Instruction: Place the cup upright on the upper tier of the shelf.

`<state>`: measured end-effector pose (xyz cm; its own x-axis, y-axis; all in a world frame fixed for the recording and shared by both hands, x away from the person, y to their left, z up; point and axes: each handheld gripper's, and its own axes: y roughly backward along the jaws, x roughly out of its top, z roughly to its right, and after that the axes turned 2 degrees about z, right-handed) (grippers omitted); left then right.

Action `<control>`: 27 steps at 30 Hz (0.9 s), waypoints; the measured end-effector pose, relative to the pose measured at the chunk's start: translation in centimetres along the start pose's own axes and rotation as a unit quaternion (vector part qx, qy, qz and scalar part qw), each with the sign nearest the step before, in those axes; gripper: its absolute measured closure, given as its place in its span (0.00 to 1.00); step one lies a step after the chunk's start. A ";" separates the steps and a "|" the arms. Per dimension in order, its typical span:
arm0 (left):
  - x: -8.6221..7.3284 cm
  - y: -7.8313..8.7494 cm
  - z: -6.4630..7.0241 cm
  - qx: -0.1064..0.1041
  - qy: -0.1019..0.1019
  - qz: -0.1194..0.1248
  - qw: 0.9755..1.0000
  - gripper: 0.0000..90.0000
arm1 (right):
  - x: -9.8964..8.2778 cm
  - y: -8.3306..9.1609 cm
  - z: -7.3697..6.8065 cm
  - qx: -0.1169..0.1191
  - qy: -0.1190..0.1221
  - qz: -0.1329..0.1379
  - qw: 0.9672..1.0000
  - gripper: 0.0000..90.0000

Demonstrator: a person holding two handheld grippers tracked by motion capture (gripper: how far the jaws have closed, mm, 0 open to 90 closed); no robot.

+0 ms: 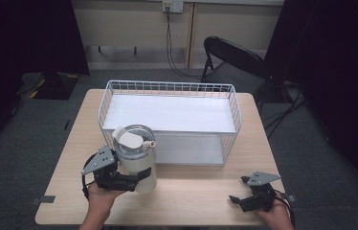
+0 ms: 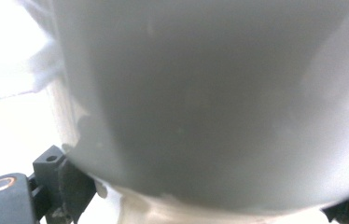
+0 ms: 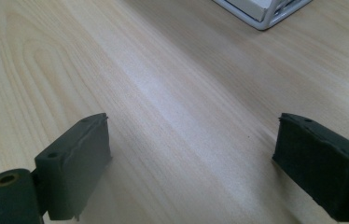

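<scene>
A tall white tumbler [image 1: 136, 155] with a clear lid and a spout is held upright above the table's front left, just in front of the wire basket [image 1: 232, 103]. My left gripper [image 1: 139, 178] is shut on the tumbler's lower body, and in the left gripper view the tumbler's grey-white wall [image 2: 210, 102] bulges between the jaws. My right gripper [image 1: 237, 200] rests low at the front right of the wooden table [image 1: 201, 196]. It stands open, with bare wood [image 3: 186, 116] between its fingers [image 3: 77, 161].
The white wire basket has a white board lying flat inside; its near corner [image 3: 268, 14] shows in the right gripper view. A black folding chair [image 1: 234, 60] stands behind the table's far right. Cables run over the grey floor.
</scene>
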<state>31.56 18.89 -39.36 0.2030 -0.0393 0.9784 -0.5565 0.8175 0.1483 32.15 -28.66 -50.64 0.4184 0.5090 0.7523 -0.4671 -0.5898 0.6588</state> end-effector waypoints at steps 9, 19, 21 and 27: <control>2.4 -0.5 0.0 -0.001 -0.007 -0.001 1.000 0.10 | 0.0 0.0 0.0 0.000 0.000 0.000 1.000 0.11; 4.4 -1.6 0.3 -0.013 -0.011 -0.008 1.000 0.10 | 0.0 0.0 0.0 0.000 0.000 0.000 1.000 0.11; 4.9 -1.7 0.4 -0.016 -0.011 -0.009 1.000 0.10 | 0.0 0.0 0.0 0.000 0.000 0.000 1.000 0.11; 6.2 -2.0 0.4 -0.015 -0.009 -0.010 1.000 0.10 | 0.0 0.0 0.0 0.000 0.000 0.000 1.000 0.11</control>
<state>33.57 16.78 -33.47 0.1990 -0.0670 0.9777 -0.5282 0.8330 0.1645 32.15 -28.66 -50.64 0.4182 0.5092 0.7522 -0.4669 -0.5898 0.6588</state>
